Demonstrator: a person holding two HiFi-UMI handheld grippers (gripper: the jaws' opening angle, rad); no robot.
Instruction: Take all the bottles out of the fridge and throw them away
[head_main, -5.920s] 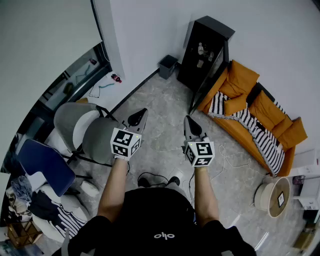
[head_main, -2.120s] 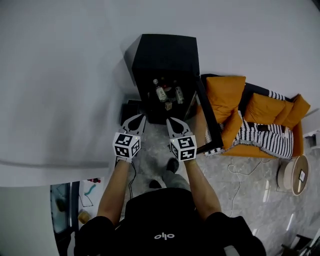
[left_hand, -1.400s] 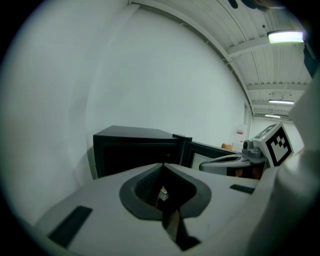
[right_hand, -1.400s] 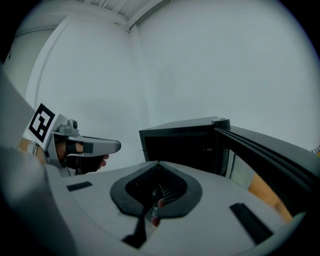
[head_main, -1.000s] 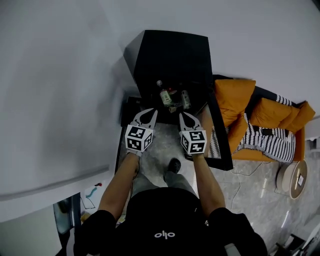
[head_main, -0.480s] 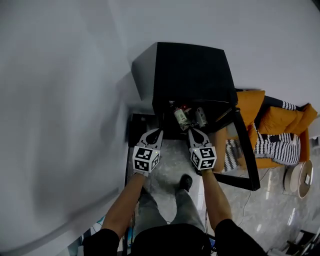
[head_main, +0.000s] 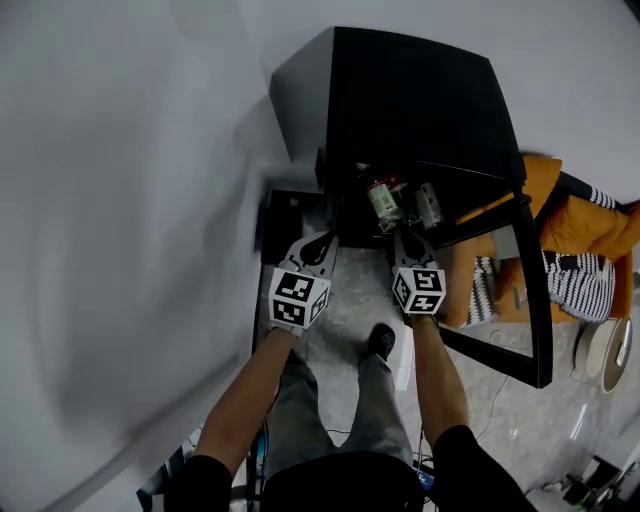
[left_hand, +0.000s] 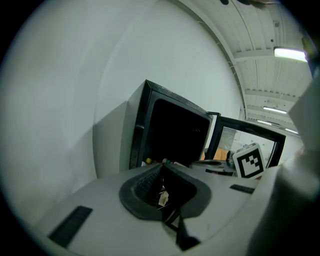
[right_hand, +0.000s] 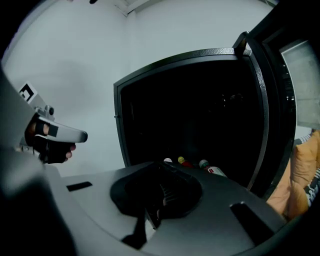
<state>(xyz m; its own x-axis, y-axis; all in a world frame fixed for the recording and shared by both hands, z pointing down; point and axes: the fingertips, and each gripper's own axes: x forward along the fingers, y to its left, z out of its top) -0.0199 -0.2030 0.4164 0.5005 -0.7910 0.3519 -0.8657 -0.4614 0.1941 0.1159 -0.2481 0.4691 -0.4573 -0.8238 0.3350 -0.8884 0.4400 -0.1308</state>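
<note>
The black fridge (head_main: 420, 100) stands against the white wall with its glass door (head_main: 528, 290) swung open to the right. Several bottles lie low in its dark inside: two pale ones (head_main: 383, 200) (head_main: 428, 205) show in the head view. In the right gripper view their caps (right_hand: 181, 160) and a red-labelled bottle (right_hand: 214, 171) show. My right gripper (head_main: 402, 232) (right_hand: 162, 162) is shut and empty, its tips just short of the bottles. My left gripper (head_main: 328, 238) (left_hand: 162, 162) is shut and empty too, beside it in front of the fridge's left edge.
A low black box (head_main: 285, 215) sits on the floor left of the fridge. Behind the open door an orange sofa (head_main: 600, 225) carries a striped blanket (head_main: 580, 280). A small round table (head_main: 608, 350) is at the far right. The person's legs and shoe (head_main: 380, 340) stand on grey floor.
Both grippers have come down and forward toward the open fridge, still shut. The fridge and its bottles now sit larger and closer, right beyond the right gripper's tips.
</note>
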